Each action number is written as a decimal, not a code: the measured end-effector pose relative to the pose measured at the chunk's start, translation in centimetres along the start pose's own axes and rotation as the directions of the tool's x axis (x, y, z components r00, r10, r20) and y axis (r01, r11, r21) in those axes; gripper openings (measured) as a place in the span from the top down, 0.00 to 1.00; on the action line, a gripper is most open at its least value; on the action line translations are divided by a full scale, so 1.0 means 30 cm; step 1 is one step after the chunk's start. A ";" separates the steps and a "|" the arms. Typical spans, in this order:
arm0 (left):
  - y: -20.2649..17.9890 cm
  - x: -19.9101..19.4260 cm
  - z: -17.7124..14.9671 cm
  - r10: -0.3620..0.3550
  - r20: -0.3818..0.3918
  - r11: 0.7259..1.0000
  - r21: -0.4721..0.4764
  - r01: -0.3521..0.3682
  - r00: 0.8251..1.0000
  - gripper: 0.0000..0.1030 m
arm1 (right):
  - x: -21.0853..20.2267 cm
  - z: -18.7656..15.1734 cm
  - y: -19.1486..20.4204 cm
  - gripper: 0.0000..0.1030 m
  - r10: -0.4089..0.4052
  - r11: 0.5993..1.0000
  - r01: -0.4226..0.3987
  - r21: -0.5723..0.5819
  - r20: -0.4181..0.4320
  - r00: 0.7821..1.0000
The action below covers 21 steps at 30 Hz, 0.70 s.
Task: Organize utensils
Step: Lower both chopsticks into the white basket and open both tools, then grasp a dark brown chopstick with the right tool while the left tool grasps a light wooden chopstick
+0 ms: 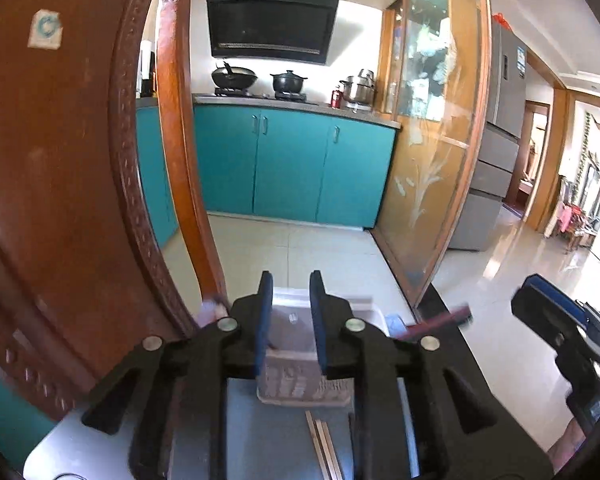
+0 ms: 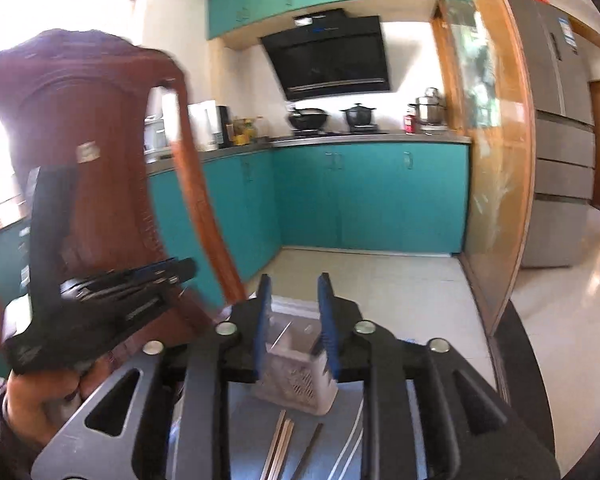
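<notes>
— Left wrist view, item?
— I log chopsticks (image 1: 325, 446): pale metal, paired, lying lengthwise away from me, before the slotted holder (image 1: 296, 376) on the table (image 1: 268, 432).
— Tools?
— Left gripper (image 1: 288, 320), right gripper (image 2: 294, 320): jaws apart, empty.

Both grippers (image 1: 290, 280) (image 2: 294, 282): black plastic bodies, blue jaws, silver round screws.

Right gripper (image 2: 292, 280): jaws apart, empty, above basket (image 2: 296, 380). Chopsticks (image 2: 278, 448) lie just before basket. Left gripper (image 2: 180, 270) left of basket; chair (image 2: 88, 140) behind.
</notes>
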State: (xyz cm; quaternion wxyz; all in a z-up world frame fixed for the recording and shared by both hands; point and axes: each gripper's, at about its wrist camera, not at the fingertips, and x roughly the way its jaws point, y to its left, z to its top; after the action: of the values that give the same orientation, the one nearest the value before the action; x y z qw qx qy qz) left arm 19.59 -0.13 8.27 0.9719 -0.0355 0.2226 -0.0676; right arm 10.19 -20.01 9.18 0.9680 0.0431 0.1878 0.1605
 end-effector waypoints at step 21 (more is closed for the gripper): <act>0.003 0.269 -0.527 -0.066 -0.473 0.998 -0.033 0.057 0.879 0.73 | 0.450 -0.627 -0.082 0.80 -0.104 0.988 0.156 0.018 -0.665 0.740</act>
State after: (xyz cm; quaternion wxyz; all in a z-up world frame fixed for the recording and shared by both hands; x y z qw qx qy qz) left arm 19.90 -1.83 -9.40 0.8851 -0.0339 0.4527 -0.1028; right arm 15.66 -17.48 -13.30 0.8454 0.0053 0.5264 0.0905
